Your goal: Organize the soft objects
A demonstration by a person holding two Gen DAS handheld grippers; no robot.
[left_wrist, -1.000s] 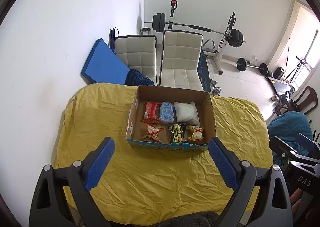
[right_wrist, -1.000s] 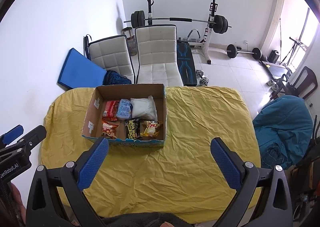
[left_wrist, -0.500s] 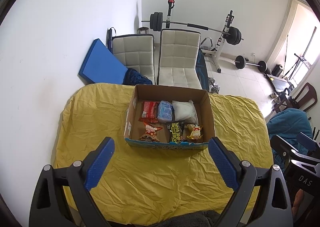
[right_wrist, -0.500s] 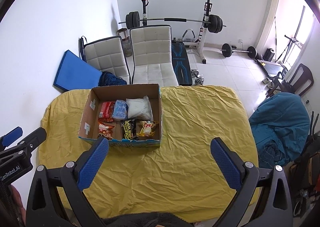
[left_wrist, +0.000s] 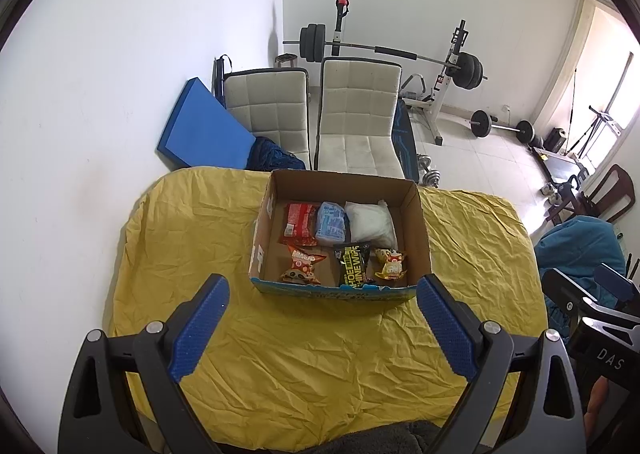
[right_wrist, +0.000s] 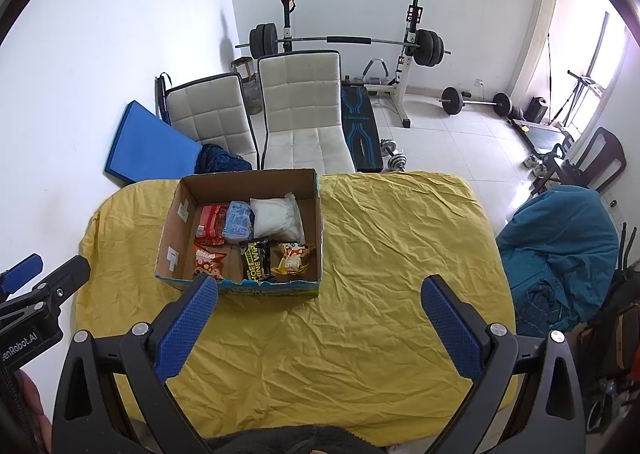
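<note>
On yellow cloth (left_wrist: 328, 354), box (left_wrist: 420, 230) of packets (left_wrist: 332, 222), left gripper (left_wrist: 320, 326) and right gripper (right_wrist: 320, 324) above, jaws apart, empty.

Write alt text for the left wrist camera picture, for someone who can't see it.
An open cardboard box holding six soft packets sits on a table under a wrinkled yellow cloth. The left gripper, blue-padded jaws wide open and empty, frames it from the near edge. Two white chairs and a barbell rack stand behind.
</note>
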